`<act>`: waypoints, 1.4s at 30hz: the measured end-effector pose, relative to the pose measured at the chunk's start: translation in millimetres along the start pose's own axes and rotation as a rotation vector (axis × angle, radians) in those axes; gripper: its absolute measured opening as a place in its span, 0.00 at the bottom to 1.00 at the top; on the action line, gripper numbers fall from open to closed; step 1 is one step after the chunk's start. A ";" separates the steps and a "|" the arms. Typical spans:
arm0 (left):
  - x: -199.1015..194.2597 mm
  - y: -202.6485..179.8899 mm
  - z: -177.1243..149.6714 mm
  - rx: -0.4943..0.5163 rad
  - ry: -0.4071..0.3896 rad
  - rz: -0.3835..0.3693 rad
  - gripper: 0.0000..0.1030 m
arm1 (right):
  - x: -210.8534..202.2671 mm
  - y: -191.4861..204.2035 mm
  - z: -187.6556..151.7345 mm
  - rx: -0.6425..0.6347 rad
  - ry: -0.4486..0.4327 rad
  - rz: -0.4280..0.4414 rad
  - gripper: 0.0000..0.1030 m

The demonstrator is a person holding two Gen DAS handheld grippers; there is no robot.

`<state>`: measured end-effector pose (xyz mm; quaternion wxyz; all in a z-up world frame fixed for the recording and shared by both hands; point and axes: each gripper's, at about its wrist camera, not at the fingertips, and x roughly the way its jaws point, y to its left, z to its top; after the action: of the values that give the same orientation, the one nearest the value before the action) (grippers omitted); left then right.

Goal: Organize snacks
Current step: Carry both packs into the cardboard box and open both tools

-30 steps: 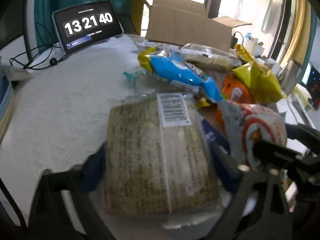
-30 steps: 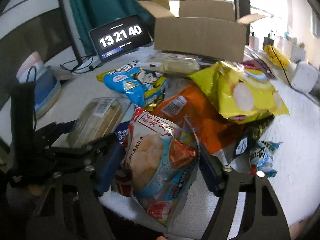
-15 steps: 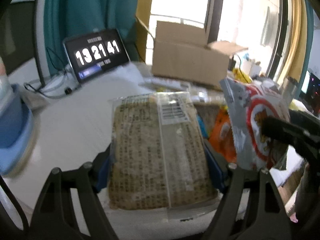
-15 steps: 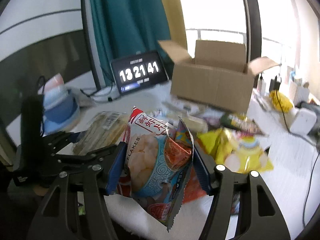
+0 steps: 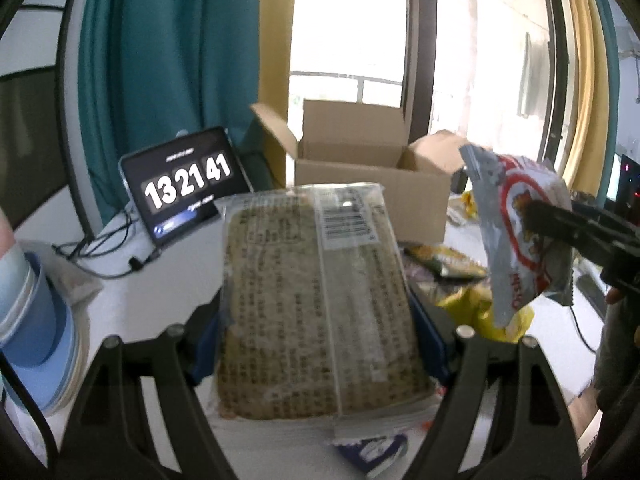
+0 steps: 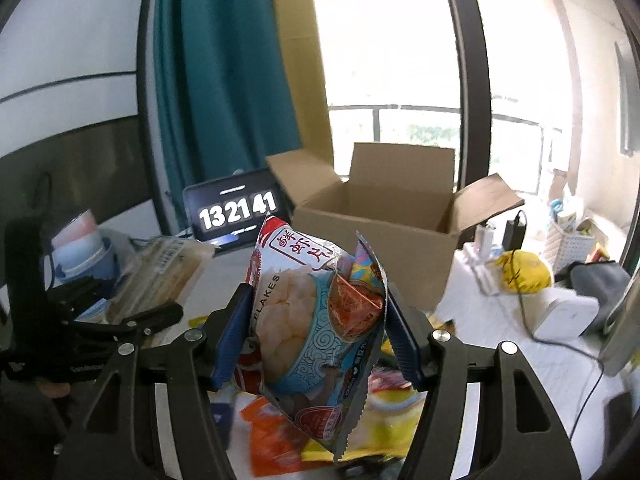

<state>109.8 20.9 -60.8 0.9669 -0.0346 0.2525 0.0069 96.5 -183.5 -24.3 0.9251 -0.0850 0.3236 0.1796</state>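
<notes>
Aloft: my left claw (image 5: 320, 320) clamps the cracker pack (image 5: 316, 300), my right claw (image 6: 316, 332) the prawn-flakes bag (image 6: 316, 320), both ahead-bound for the cardboard box (image 6: 380, 236).

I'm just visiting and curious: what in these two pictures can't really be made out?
- Cardboard box floor, both views: its front wall hides it.
- Snack pile, right wrist view: blurred, partly behind the prawn-flakes bag.
- Print on the flat clear packet, left wrist view: too blurred to read.
- Stacked blue bowls, left wrist view: cut off by the left edge.

Overexposed window (image 6: 400, 40) backlight, soft blur, fisheye-warped edges.
</notes>
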 end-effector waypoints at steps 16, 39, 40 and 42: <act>66.3 -36.2 89.1 0.036 -0.068 -0.027 0.78 | 27.5 -81.2 50.0 0.007 -0.105 -0.051 0.65; 195.1 -37.4 173.4 0.094 -0.099 -0.084 0.79 | 149.9 -146.5 118.9 0.031 -0.091 -0.096 0.65; 200.6 -37.4 174.5 0.095 -0.097 -0.086 0.79 | 154.7 -146.8 119.7 0.032 -0.086 -0.100 0.65; 216.6 -35.7 178.9 0.095 -0.082 -0.113 0.79 | 165.9 -146.4 121.9 0.029 -0.079 -0.112 0.65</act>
<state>387.2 -3.0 -8.8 0.9758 -0.0027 0.2106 -0.0580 342.9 -239.0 -28.0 0.9469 -0.0826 0.2841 0.1261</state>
